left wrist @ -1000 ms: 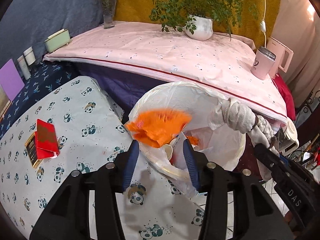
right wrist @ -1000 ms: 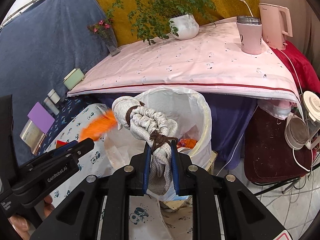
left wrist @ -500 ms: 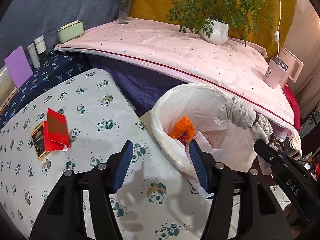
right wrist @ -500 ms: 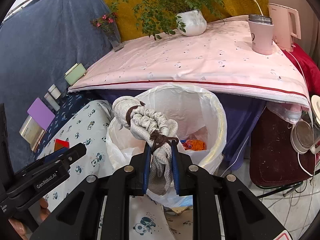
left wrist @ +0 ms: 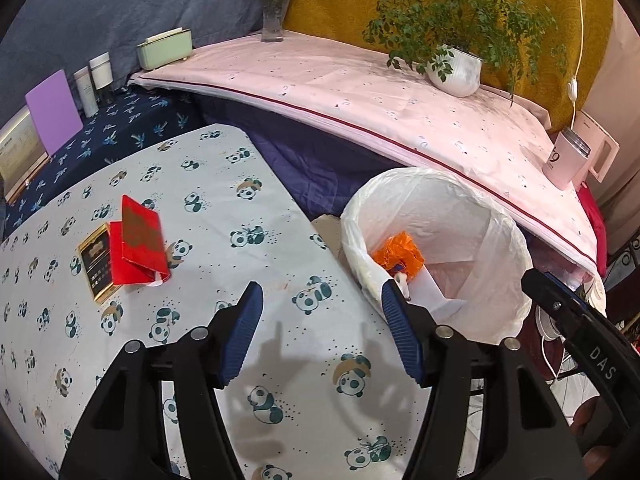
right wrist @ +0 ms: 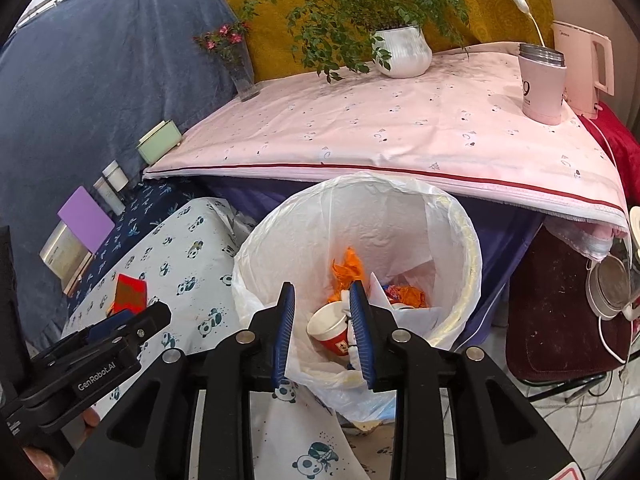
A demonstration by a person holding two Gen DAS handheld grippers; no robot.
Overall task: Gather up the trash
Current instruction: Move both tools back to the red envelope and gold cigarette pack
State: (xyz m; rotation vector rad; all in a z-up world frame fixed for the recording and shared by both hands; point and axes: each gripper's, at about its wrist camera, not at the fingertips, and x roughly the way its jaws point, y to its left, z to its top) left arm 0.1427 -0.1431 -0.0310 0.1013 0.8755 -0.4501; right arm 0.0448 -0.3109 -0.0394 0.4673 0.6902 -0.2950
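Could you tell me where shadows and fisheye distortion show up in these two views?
Left wrist view: the left gripper casts two finger shadows on the panda cloth; the pink table edge bows. Right wrist view: dark corners; no clear gripper shadow.

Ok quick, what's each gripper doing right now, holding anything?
Left gripper: open, empty, over the table edge.
Right gripper: open, empty, over the bin.

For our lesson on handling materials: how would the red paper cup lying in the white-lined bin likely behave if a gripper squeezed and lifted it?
The red paper cup looks thin-walled and empty, so probably light and easily crushed. It lies on its side among loose paper in the white-lined bin, so it may roll or slide when nudged.
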